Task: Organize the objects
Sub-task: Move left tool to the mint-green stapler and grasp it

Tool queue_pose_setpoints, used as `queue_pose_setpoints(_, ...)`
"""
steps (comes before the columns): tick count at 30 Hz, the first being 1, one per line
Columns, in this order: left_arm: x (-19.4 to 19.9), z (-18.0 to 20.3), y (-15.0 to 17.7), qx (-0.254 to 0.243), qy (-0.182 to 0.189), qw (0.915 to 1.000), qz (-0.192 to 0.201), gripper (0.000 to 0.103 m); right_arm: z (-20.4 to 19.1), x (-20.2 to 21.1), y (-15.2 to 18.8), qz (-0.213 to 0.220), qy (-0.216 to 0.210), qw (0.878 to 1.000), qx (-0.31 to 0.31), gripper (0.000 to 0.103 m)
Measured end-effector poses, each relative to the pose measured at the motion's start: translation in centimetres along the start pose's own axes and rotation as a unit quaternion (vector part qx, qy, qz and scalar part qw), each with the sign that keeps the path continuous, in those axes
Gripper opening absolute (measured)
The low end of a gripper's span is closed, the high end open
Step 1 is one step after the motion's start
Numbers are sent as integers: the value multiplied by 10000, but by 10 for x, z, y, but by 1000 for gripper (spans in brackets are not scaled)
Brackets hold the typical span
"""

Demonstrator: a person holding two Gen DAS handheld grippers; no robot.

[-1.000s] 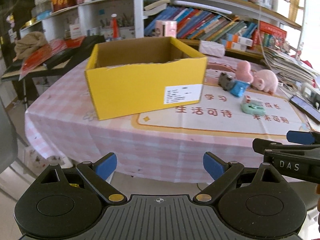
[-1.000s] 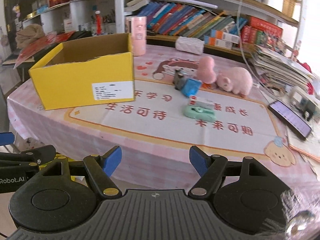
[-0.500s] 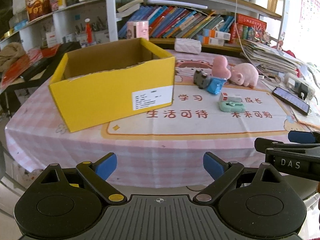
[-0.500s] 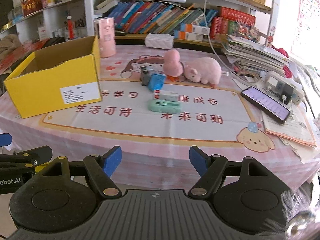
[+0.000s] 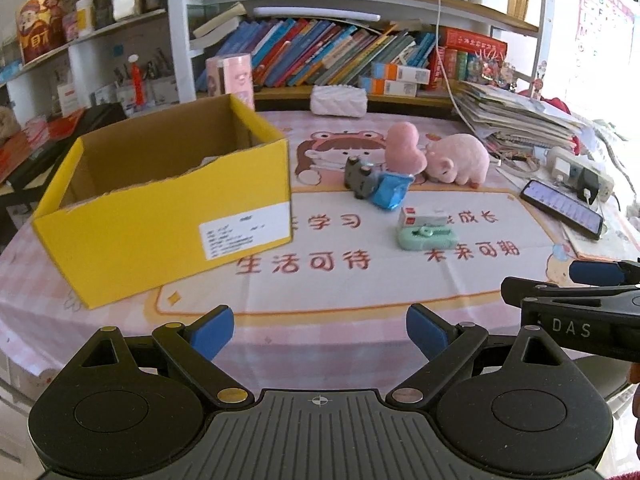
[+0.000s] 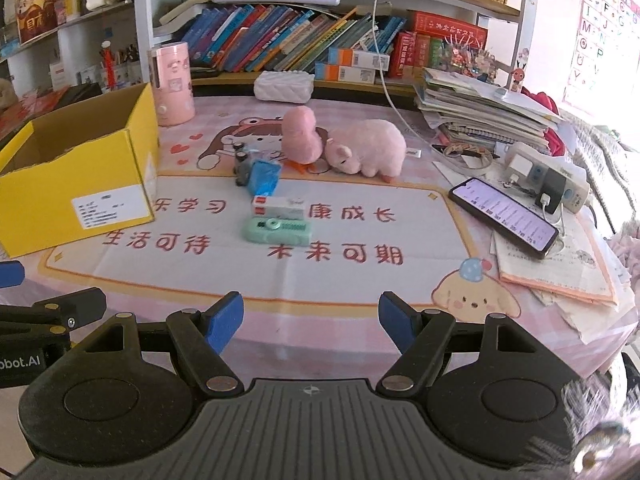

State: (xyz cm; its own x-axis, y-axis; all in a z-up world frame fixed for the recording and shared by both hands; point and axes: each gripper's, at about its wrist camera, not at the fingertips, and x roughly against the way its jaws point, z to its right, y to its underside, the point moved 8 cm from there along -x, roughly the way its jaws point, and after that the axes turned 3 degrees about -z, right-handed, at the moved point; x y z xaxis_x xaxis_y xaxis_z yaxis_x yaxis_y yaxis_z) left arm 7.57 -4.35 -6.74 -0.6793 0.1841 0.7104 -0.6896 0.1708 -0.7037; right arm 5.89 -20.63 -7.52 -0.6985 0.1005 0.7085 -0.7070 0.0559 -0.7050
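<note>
Both grippers, left [image 5: 319, 327] and right [image 6: 311, 316], wide, empty, short of table edge. Toys [image 6: 304, 178] cluster mid-mat, right of box [image 5: 168, 204]. Risk: crowding; grabbing one may topple neighbours.

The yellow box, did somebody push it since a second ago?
Cannot tell. The yellow box sits by the same red printed characters on the table mat as earlier, so it looks unmoved; the cameras swung, shifting the whole view.

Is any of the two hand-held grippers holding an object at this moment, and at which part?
Nothing is held. The left hand-held gripper and the right hand-held gripper are both open and empty, short of the table's objects.
</note>
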Motion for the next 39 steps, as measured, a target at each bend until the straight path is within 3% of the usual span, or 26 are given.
queue_pose_setpoints(21, -64, 52, -52, 113, -172, 9997, -139, 95, 56, -60, -58, -80, -192, 9995, 234, 73)
queue_pose_setpoints(36, -122, 101, -62, 111, -89, 9981, -601, 93, 94, -99, -90, -6, -405, 9986, 328, 73)
queue_pose_setpoints(39, -135, 110, -60, 127, -38, 9970, -767, 89, 97, -104, -94, 15, -444, 9982, 395, 73)
